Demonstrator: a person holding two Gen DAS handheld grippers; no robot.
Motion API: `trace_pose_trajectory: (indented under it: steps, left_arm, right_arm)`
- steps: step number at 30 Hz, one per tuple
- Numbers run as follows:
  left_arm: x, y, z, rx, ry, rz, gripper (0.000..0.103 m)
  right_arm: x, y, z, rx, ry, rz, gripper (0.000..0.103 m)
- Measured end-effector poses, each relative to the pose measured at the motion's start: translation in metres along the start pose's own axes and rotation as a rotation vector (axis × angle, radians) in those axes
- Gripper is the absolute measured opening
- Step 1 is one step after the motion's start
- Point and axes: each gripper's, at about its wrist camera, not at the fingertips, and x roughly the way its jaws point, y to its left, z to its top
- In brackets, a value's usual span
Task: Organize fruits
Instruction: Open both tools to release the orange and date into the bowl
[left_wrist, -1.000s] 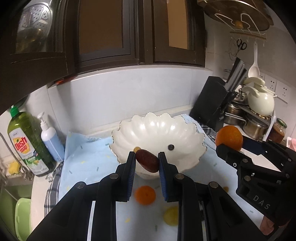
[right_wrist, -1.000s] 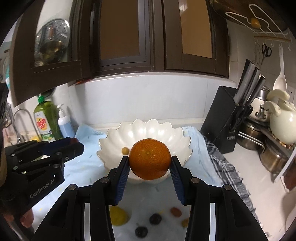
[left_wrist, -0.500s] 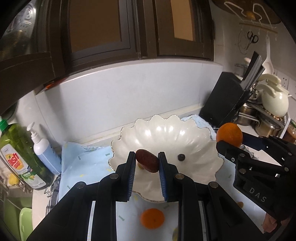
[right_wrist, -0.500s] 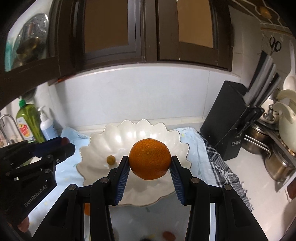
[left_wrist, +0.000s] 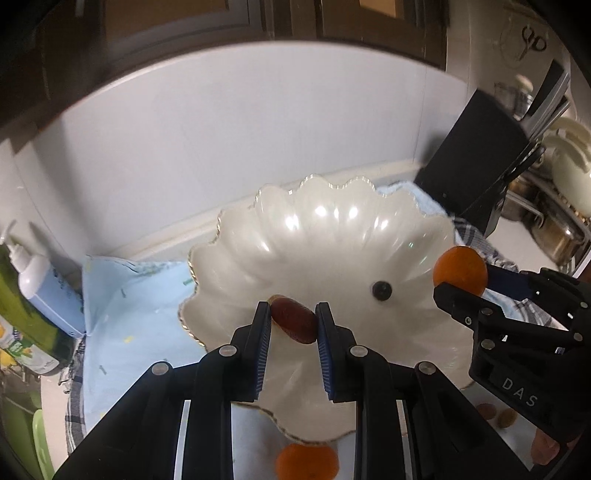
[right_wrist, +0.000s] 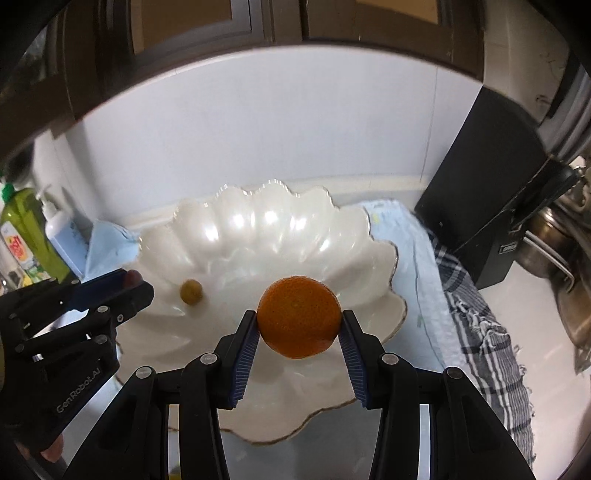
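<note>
Right now, left to right across the counter:

Soap bottles (left_wrist: 35, 291): standing at the far left edge of the blue cloth (left_wrist: 129, 295), well clear of the action; no worry there.

Left gripper (left_wrist: 293, 325): clenched on a dark reddish date (left_wrist: 293, 321), held over the near left part of the white scalloped bowl (left_wrist: 332, 229). The date sits skewed between the pads, so a sloppy release could send it off sideways rather than straight down.

Bowl contents: a small dark berry (left_wrist: 381, 290) and a little olive-green fruit (right_wrist: 191, 291) lie on the sloping inside. Anything dropped from height could knock them, or bounce on the glossy surface.

Right gripper (right_wrist: 298, 325): grasping the orange (right_wrist: 299, 317) by its sides, above the bowl's near right part. It is round and heavy; let go too high, it could roll over the low rim or chip it.

Both grippers: close together over one bowl, so they might bump if they lower at once.

Loose fruit on the cloth: another orange (left_wrist: 306, 461) by the near rim, small pieces (left_wrist: 496, 415) to the right; I'd guess plenty remains.
</note>
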Motion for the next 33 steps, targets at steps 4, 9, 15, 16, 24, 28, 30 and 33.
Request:
trace_pose_trajectory:
  steps: [4,9,15,16,24,28,30,33]
  left_arm:
    - [0.019,0.000,-0.001,-0.002,0.043,-0.007,0.025]
    - [0.035,-0.001,-0.002,-0.003,0.079,-0.016,0.026]
    - [0.034,-0.001,-0.001,-0.005,0.075,-0.014,0.046]
    - [0.032,0.000,-0.001,-0.005,0.071,-0.010,0.050]
    - [0.004,0.008,0.002,-0.020,0.024,0.018,0.066]
    - [-0.024,0.009,0.001,-0.021,-0.029,0.011,0.076]
    - [-0.039,0.008,0.000,-0.010,-0.058,0.010,0.079]
    - [-0.062,0.008,-0.004,0.001,-0.098,0.009,0.082]
  right_arm:
    - [0.018,0.000,0.000,-0.019,0.052,0.003,0.046]
    - [0.033,0.000,-0.002,-0.024,0.097,0.020,0.046]
    - [0.037,-0.003,-0.005,-0.002,0.101,0.045,0.053]
    - [0.036,-0.004,-0.004,0.003,0.096,0.040,0.056]
    - [0.007,-0.008,-0.001,0.033,0.032,0.004,0.057]
    - [-0.019,-0.005,-0.001,0.030,-0.022,0.000,0.057]
    - [-0.032,-0.003,-0.002,0.031,-0.046,0.007,0.057]
    - [-0.053,0.004,-0.006,0.016,-0.088,0.003,0.057]
